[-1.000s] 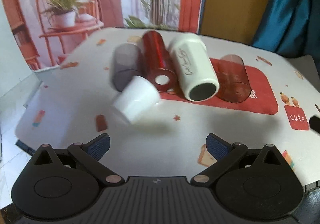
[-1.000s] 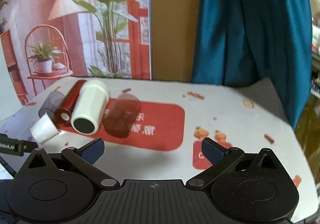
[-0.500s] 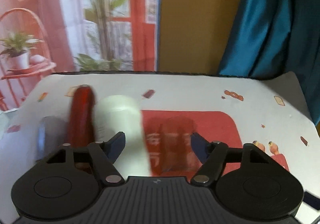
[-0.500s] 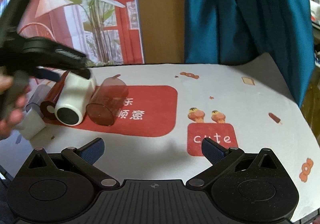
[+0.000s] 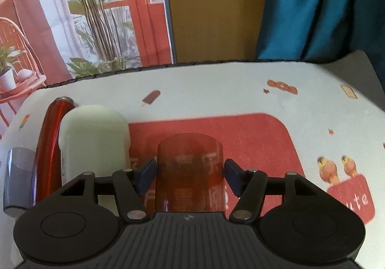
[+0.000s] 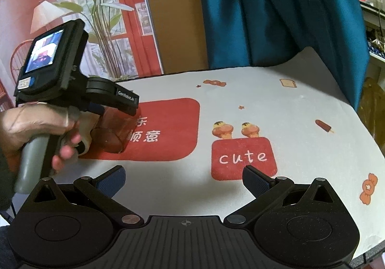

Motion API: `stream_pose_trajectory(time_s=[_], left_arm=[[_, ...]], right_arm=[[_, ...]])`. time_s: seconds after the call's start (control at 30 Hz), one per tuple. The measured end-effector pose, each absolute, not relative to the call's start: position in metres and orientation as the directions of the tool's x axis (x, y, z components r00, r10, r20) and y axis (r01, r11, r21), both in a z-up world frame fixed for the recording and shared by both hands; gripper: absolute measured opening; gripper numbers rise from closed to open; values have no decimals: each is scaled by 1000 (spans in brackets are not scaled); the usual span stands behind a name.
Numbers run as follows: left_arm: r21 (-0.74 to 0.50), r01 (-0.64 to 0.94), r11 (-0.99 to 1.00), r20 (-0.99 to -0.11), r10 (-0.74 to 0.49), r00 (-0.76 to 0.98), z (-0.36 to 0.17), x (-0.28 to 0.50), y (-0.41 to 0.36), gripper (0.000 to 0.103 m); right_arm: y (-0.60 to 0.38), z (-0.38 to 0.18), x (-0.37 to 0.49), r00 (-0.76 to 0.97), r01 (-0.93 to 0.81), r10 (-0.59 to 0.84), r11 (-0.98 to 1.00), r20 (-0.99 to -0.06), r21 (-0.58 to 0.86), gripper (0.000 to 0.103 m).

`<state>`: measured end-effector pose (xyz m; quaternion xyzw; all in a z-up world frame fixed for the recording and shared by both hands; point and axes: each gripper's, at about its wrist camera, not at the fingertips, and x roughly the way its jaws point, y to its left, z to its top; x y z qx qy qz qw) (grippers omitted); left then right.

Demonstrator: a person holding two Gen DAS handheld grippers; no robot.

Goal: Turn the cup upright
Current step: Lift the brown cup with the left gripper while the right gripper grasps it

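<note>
A translucent brown cup point(image 5: 190, 172) lies on its side on the red patch of the table mat. My left gripper point(image 5: 190, 174) straddles it, a blue pad against each side, shut on the cup. The right wrist view shows the cup point(image 6: 113, 134) still on the mat under the left gripper body point(image 6: 72, 86). Beside it lie a white cup point(image 5: 93, 139), a glossy red cup point(image 5: 49, 148) and a grey translucent cup point(image 5: 18, 175). My right gripper point(image 6: 184, 180) is open and empty, above the mat near the front edge.
The table mat point(image 6: 300, 110) is white with red patches and small prints, one marked "cute" point(image 6: 243, 157). A teal curtain point(image 6: 276, 9) and a printed backdrop point(image 5: 84, 16) stand behind the table. The person's hand point(image 6: 31, 129) holds the left gripper handle.
My left gripper has swung right from the small white cup, come down over the brown cup and closed on it. My right gripper has shifted slightly and stayed open.
</note>
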<state>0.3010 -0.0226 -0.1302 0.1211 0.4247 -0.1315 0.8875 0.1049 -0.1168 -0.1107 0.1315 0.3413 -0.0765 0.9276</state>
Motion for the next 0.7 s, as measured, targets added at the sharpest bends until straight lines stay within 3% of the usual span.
stream_pose_trajectory(time_s=[0.3,0.7], left_arm=[[-45,338,940,-829,-224,512,-122,248,8,64],[-96,321,942,-820,-258,511,-123,186,38,65]], right_arm=[[-119,-110,100,750,242,-48,948,-660,206,103],[-114,-109,91,730,245,-21,941,-683,234,103]])
